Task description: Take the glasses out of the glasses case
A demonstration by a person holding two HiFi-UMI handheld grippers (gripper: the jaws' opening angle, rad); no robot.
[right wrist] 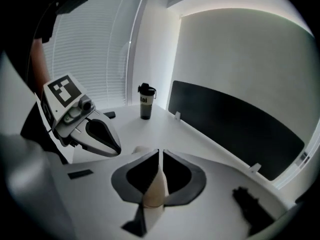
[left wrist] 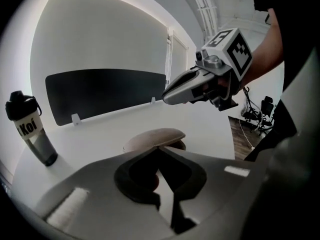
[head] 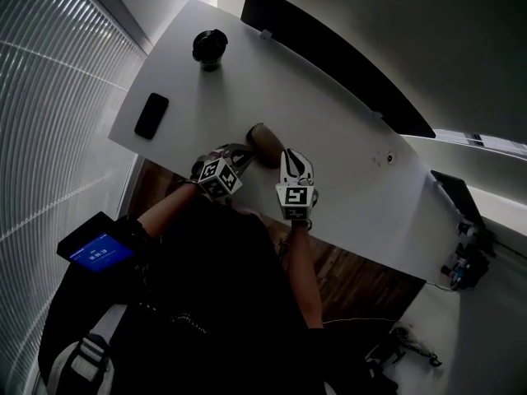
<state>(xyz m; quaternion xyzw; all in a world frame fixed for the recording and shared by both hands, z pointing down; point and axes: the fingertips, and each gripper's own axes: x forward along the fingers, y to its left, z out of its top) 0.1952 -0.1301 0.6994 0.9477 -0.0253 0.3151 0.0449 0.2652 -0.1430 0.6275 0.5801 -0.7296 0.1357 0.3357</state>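
Glasses case: looks closed on the white table, contents unseen
Left gripper: jaws together, empty
Right gripper: jaws together, empty

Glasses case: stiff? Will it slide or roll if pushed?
Case looks like a smooth domed hard shell: probably stiff, not floppy. Small, on a smooth table: likely light and apt to slide when pushed. It lies flat and low, so rolling or tipping seems unlikely.

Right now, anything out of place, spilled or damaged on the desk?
Nothing stands out. The glasses case lies closed and flat on the white desk, the shaker bottle stands upright, and the phone lies flat near the edge. No spill or damage is visible.
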